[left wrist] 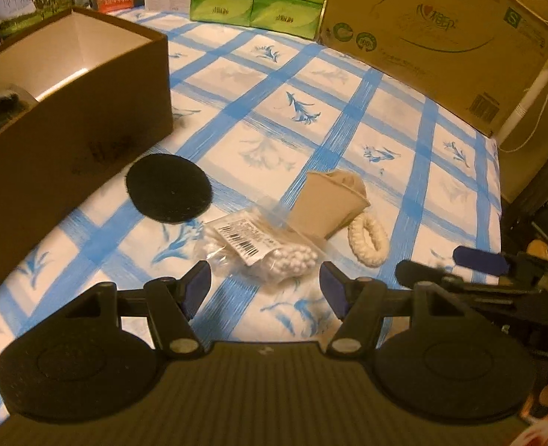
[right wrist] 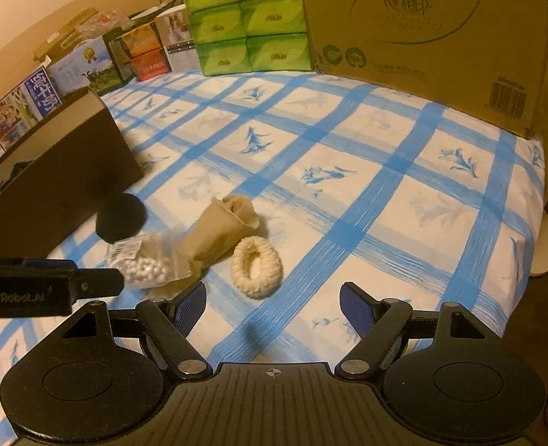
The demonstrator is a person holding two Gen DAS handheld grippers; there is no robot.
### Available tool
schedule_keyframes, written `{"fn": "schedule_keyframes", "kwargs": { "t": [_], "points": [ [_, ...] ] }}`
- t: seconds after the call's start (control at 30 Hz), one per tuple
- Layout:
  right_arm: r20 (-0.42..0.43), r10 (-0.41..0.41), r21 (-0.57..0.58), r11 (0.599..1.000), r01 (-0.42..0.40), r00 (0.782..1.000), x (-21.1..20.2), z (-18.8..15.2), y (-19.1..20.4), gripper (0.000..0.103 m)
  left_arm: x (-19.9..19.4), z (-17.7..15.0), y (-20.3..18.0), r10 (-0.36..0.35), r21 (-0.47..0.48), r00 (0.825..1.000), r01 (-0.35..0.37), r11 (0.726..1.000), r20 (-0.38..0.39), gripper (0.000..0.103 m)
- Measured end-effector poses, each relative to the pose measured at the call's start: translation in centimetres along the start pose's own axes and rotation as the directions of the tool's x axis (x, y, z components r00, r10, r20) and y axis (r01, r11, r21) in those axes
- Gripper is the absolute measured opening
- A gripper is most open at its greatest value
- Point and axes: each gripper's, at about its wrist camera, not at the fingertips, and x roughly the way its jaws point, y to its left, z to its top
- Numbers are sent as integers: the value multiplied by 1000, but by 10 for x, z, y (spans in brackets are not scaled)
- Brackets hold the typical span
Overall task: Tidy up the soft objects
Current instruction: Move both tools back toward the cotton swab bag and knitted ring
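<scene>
Your left tool hovers low over the counter, its fingers spread wide with nothing between them. Just ahead of it lies a clear bag of cotton swabs, barcode label facing up. Touching the far end of that bag is a tan folded cloth piece, and just beside that, on the right, sits a cream braided ring. A black round pad lies flat to the left of the bag, close to the foot of the open cardboard box, which stands at the left side of the blue-checked cover.

Your right tool is also spread, empty, and held above the counter. From its camera the braided ring lies just ahead and slightly left of centre, with the tan cloth beyond it and the swab bag further left, partly behind the tip of your left tool. The black pad rests against the box's base.

Stacked green tissue packs and a large brown carton line the far edge.
</scene>
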Motion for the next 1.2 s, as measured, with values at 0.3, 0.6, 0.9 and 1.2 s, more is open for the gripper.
{"fn": "schedule_keyframes", "kwargs": {
  "t": [0.3, 0.6, 0.9, 1.2],
  "points": [
    [-10, 6, 12, 1000, -6, 1000, 24, 2, -7, 79, 31, 6, -1, 28, -27, 999, -29, 999, -16, 62],
    [-18, 26, 0, 1000, -26, 999, 39, 1, -5, 79, 34, -8, 31, 102, -9, 994, -102, 995, -29, 62],
    [-19, 27, -62, 998, -28, 999, 49, -1, 5, 79, 19, -13, 58, 104, -13, 995, -104, 994, -2, 62],
    [26, -3, -146, 989, 6, 1000, 62, 1, 15, 65, 32, 5, 45, 88, 33, 996, -89, 996, 29, 67]
  ]
}}
